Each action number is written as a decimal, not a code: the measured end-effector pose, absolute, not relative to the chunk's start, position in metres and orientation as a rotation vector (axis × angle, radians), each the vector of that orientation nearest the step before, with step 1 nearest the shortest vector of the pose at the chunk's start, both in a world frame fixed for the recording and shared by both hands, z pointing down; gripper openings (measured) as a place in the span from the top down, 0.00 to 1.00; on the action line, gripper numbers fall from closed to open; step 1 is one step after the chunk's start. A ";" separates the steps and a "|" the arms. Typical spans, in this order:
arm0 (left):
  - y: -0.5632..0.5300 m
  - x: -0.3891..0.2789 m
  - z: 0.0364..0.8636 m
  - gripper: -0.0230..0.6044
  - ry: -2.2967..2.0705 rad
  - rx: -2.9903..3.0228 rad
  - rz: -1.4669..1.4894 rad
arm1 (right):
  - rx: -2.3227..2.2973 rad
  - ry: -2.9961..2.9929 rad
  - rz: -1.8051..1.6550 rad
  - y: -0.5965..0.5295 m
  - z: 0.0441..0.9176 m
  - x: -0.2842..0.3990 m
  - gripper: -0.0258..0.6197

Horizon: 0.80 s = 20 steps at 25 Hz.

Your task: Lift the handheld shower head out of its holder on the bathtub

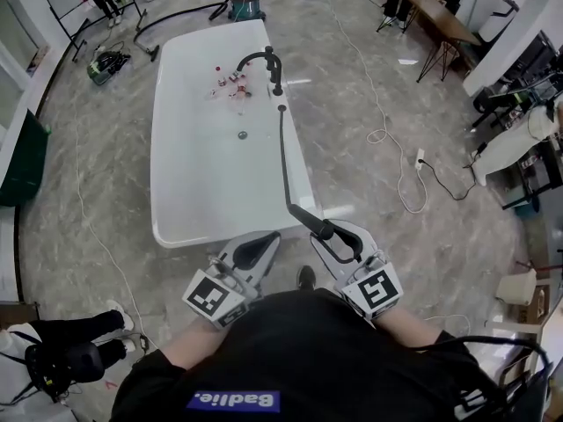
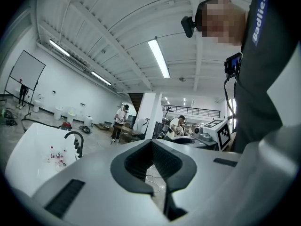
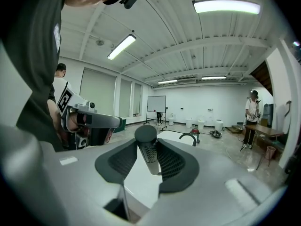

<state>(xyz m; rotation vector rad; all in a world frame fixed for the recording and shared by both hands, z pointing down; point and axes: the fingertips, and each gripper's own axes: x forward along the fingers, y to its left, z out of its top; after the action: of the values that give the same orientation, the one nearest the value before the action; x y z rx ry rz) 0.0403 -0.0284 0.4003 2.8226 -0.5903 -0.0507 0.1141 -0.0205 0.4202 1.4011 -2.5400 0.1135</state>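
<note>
A white bathtub (image 1: 167, 148) stands ahead, with a black faucet (image 1: 268, 64) at its far end. A black hose (image 1: 283, 161) runs along the right rim to the black handheld shower head (image 1: 318, 227), which is off the tub at its near corner. My right gripper (image 1: 339, 240) is shut on the head's handle. In the right gripper view the ribbed handle (image 3: 146, 140) stands upright between the pads of the right gripper (image 3: 149, 149). My left gripper (image 1: 255, 251) hangs beside it, shut and empty; in its own view the left gripper's (image 2: 151, 142) pad tips meet.
Small bottles (image 1: 230, 84) sit in the tub by the faucet, near a drain (image 1: 242, 134). Cables (image 1: 387, 130) and a power strip (image 1: 420, 158) lie on the floor to the right. A red vacuum (image 1: 246, 3) stands beyond the tub. A person sits at lower left (image 1: 62, 350).
</note>
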 end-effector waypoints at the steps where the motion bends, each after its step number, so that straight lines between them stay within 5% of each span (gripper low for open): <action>1: -0.026 0.043 0.401 0.97 -0.586 2.823 -0.047 | 1.395 -2.540 0.109 -0.020 0.422 0.115 0.76; 20: -0.032 0.041 0.395 0.97 -0.614 2.841 -0.050 | 1.346 -2.581 0.119 -0.037 0.419 0.108 0.76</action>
<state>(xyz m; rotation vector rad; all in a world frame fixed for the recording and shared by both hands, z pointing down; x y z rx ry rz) 0.0413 -0.0324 0.3949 2.8413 -0.6143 -0.0496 0.1075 -0.0367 0.4192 1.3464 -2.5805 0.1186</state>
